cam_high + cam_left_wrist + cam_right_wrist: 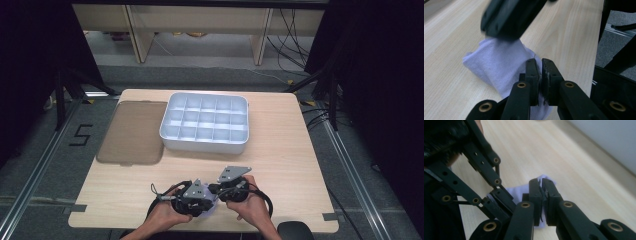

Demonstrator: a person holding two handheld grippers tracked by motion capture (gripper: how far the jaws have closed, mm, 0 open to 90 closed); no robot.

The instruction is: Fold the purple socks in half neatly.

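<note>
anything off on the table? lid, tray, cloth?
Nothing damaged or spilled. The divided tray sits open with its compartments bare, and the tinted lid lies flat beside it, slightly skewed to the table edge. The white cloth is bunched up, pinched by both the left tool and right tool.
</note>
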